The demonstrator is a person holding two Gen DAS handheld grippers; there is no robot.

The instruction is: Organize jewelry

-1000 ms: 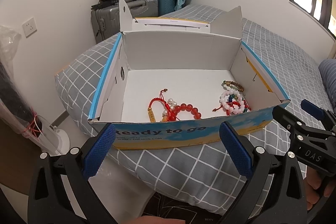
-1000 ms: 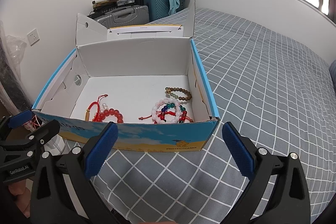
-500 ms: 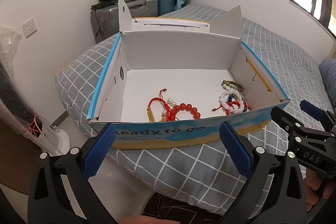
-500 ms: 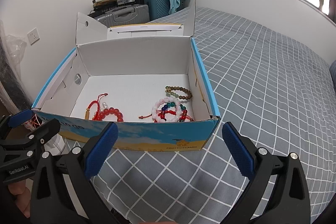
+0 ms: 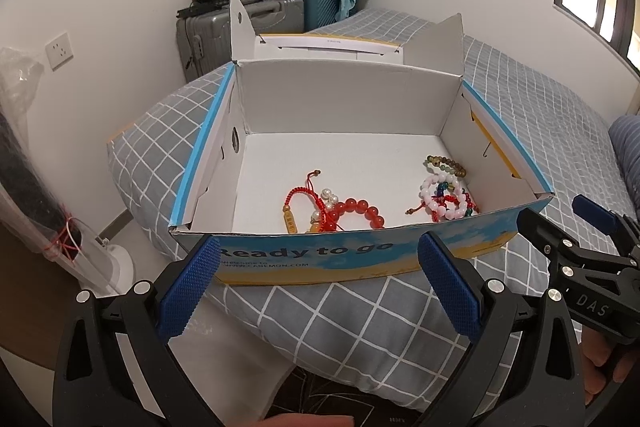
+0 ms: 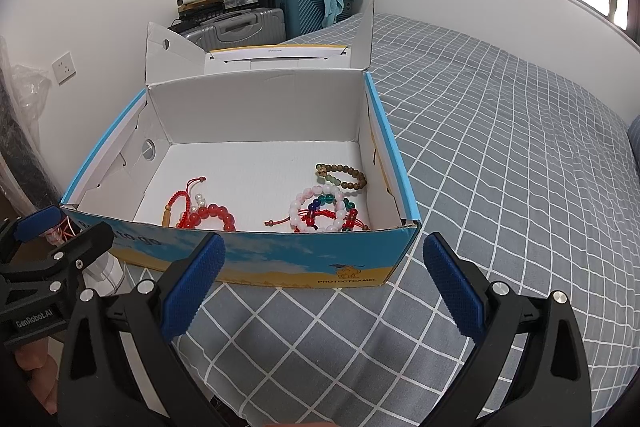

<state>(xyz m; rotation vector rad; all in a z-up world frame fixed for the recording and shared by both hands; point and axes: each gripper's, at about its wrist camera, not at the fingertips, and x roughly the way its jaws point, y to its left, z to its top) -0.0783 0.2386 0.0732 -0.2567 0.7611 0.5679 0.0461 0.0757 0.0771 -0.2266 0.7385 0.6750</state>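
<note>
In the left wrist view, the left gripper (image 5: 318, 287) sits at the bottom of the frame with its two blue pads wide apart and nothing between them. It points at the front wall of the open box (image 5: 320, 255), which fills the middle of the frame and rests on the bed (image 5: 304, 319). Inside the box, a red bead bracelet (image 5: 360, 211) lies in the lower centre next to a red cord bracelet (image 5: 304, 195). A pink bead bracelet (image 5: 440, 199) and a brown bead bracelet (image 5: 446, 163) lie at the right side of the floor. The right gripper (image 5: 584, 255) shows at the right edge, beside the box corner. Compared with one second ago, the box appears a little lower and slightly closer, so the view has moved only a little.

In the right wrist view, the right gripper (image 6: 320, 279) is also at the bottom, with fingers spread wide and empty, just in front of the box (image 6: 280, 263). The red bead bracelet (image 6: 214, 215) is at lower centre left and the pink bead bracelet (image 6: 316, 211) and brown bead bracelet (image 6: 342, 175) are toward the right wall. The left gripper (image 6: 56, 239) appears at the left edge. The box looks slightly nearer than before; the jewelry lies as it did.
</note>
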